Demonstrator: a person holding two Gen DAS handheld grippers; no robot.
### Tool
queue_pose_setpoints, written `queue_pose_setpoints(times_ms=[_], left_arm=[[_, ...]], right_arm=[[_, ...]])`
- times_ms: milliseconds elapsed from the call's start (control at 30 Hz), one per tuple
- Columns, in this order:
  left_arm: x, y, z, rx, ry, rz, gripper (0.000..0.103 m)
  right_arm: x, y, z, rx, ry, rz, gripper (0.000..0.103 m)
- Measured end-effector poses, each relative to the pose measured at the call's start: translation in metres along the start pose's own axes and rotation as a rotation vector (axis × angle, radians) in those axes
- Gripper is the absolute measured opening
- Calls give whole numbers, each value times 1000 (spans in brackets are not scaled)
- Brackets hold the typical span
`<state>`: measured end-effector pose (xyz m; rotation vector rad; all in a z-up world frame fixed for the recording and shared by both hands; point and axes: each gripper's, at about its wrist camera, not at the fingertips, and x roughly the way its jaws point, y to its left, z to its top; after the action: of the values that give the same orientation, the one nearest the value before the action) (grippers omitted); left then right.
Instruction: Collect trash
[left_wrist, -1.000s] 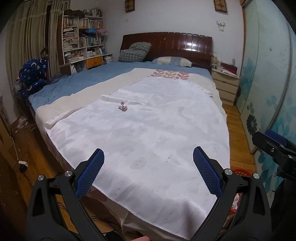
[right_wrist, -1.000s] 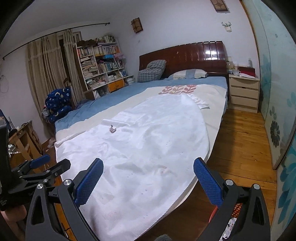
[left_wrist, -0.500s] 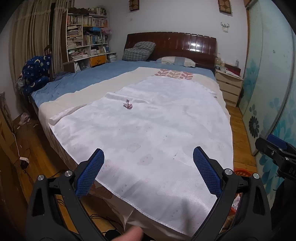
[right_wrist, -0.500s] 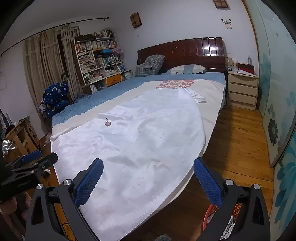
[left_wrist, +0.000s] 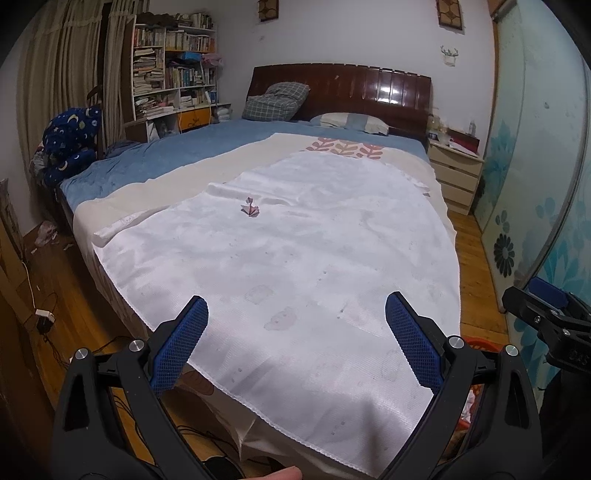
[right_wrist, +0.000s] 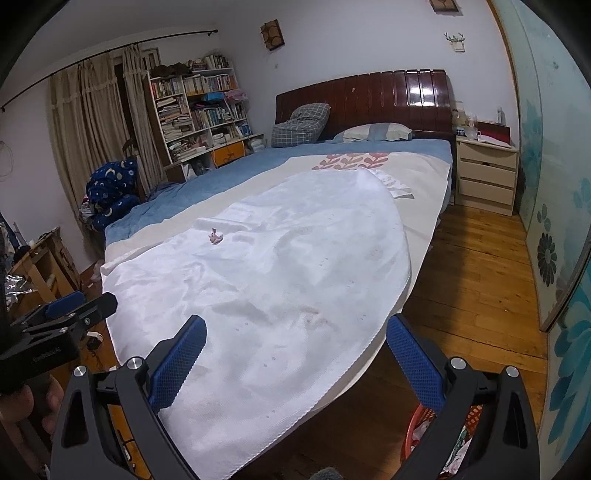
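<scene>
Where the bottom edge cuts both views off, only the black arms and blue pads show of the left gripper (left_wrist: 295, 332) and the right gripper (right_wrist: 295, 347); each has its jaws spread wide with nothing between them. A fingertip (left_wrist: 280, 473) pokes in at the lower rim of the left view, and most of the hand is out of frame. Down by the right gripper, an orange basket (right_wrist: 413, 424) is largely hidden behind the arm, so its contents are hard to make out. Beyond the pads lies a white cloth (left_wrist: 295, 258) spread over the bed (left_wrist: 155, 162), hanging over the near edge. Farther up the cloth, well apart from both grippers, sits a small crumpled pink scrap (left_wrist: 250, 206), too small to tell what it is. Past it come pillows (left_wrist: 349, 123), a dark wooden headboard (left_wrist: 340, 88), a nightstand (left_wrist: 456, 173) on the right and a crowded bookshelf (left_wrist: 173, 70) on the left.
</scene>
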<state>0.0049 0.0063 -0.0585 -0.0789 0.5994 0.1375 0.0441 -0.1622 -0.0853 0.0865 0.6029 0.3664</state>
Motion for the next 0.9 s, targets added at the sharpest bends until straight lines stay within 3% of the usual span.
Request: queue_pose_setpoints(times_ms=[900], left_arm=[[2, -4, -1, -6, 16, 1, 96]], right_arm=[[9, 6, 1, 18, 28, 9, 97]])
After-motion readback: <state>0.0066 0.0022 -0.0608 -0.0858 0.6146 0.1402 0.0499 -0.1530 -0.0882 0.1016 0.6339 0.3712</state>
